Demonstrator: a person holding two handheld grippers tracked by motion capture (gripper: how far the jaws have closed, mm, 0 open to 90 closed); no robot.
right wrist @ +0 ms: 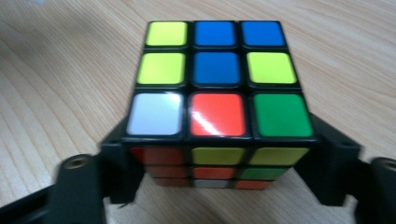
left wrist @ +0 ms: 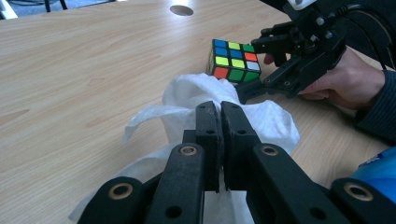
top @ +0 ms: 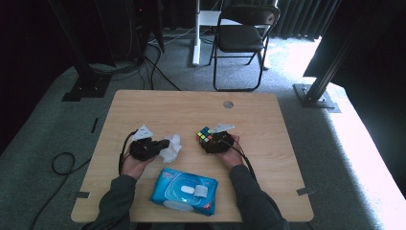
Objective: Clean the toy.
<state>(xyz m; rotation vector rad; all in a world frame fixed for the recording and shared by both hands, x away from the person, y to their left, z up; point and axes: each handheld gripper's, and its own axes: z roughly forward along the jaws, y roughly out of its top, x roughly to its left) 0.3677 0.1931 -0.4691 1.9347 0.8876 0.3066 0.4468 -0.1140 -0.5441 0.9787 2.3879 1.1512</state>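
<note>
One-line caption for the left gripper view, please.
Left gripper jaws shut on a white wet wipe; beyond, right gripper straddles a Rubik's cube.

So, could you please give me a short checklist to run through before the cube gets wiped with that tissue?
1. Left gripper shut on the white wipe: ok, jaws pressed together with the tissue pinched between them.
2. Right gripper around the puzzle cube: ok, one jaw at each side of it.
3. Firm grip on the cube: cannot tell, pad contact is unclear.
4. Cube resting on the table: ok, it sits flat on the wood.
5. Wipe close to the cube: ok, the tissue lies just beside it in the left gripper view.
6. Wipes pack out of the way: ok, it lies nearer the person.
</note>
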